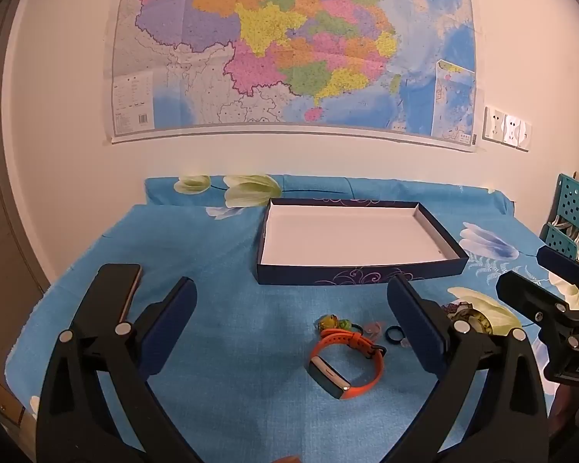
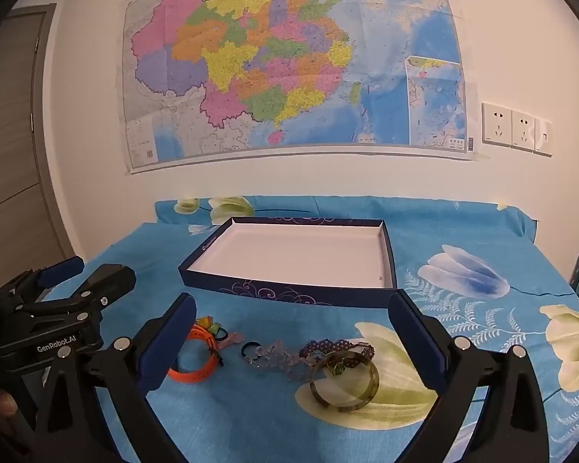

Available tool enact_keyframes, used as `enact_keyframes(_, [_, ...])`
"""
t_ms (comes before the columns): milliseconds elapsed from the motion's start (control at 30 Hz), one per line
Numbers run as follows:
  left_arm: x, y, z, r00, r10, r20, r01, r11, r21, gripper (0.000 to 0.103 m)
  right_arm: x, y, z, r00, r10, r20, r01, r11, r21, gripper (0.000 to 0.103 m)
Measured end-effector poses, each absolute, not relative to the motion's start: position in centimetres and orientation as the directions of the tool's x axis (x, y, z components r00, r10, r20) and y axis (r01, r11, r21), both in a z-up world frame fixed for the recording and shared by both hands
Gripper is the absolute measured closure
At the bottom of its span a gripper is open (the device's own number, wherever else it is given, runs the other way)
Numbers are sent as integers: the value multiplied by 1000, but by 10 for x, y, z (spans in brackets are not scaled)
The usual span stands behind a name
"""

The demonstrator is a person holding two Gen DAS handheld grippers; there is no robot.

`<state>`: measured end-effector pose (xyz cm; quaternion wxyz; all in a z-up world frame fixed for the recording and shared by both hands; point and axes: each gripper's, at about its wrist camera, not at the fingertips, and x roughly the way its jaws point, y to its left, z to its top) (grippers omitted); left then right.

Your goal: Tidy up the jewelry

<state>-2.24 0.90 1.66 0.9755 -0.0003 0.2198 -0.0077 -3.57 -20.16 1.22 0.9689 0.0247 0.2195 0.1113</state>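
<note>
An empty dark blue box (image 1: 359, 273) (image 2: 289, 292) with a white inside lies on the blue cloth. In front of it lie an orange smart band (image 1: 345, 362) (image 2: 197, 355), a yellow-green bead charm (image 1: 334, 323) (image 2: 208, 324), a small black ring (image 1: 393, 333) (image 2: 249, 347), a clear bead bracelet (image 2: 278, 360), a purple bead bracelet (image 2: 339, 347) and a green bangle (image 2: 345, 382). My left gripper (image 1: 291, 305) is open and empty above the orange band. My right gripper (image 2: 293, 318) is open and empty above the bracelets.
A black phone (image 1: 129, 289) lies on the cloth at the left. A teal perforated rack (image 1: 571, 212) stands at the right edge. A map hangs on the wall (image 1: 289, 154) behind the table, with sockets (image 2: 513, 127) to its right.
</note>
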Motion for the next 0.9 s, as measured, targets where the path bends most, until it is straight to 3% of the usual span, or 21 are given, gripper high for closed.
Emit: enact_keyframes(900, [-24,9,18,907,-14,-422,15,1000,-3,6,-38,-202,12,879,229,-418,-205,973,103,7])
